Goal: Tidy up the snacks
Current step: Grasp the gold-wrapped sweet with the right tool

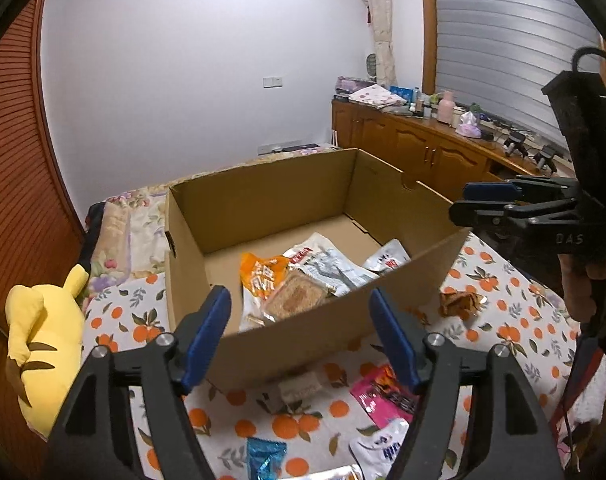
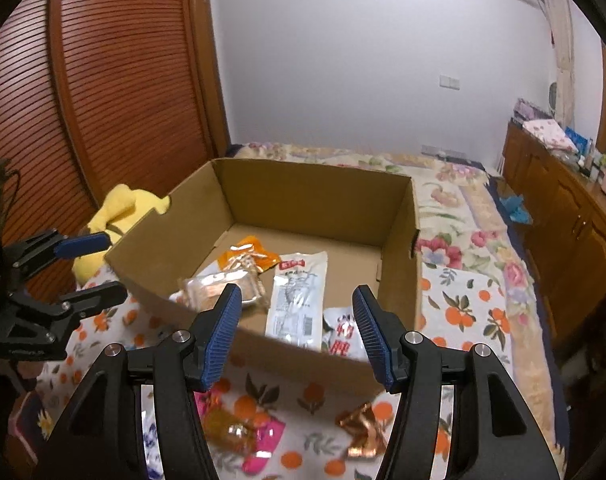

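Note:
An open cardboard box (image 1: 303,332) stands on the orange-print bedspread (image 1: 503,320). Inside lie an orange packet (image 1: 259,280), a brown cake in clear wrap (image 1: 295,300), a silver-white packet (image 1: 327,264) and a white-red packet (image 1: 387,260). My left gripper (image 1: 298,294) is open and empty just before the box's near wall. My right gripper (image 2: 297,292) is likewise open and empty over its near rim, and shows at the right of the left wrist view (image 1: 463,204). Loose on the bedspread are a pink packet (image 1: 379,396), a white-blue packet (image 1: 383,448), a blue packet (image 1: 265,456) and a gold wrapper (image 2: 361,432).
A yellow plush toy (image 1: 43,344) lies left of the box against a louvred wooden door (image 2: 103,80). A long wooden cabinet (image 1: 423,152) with bottles and clutter runs along the right wall. A floral quilt (image 2: 455,208) covers the bed behind the box.

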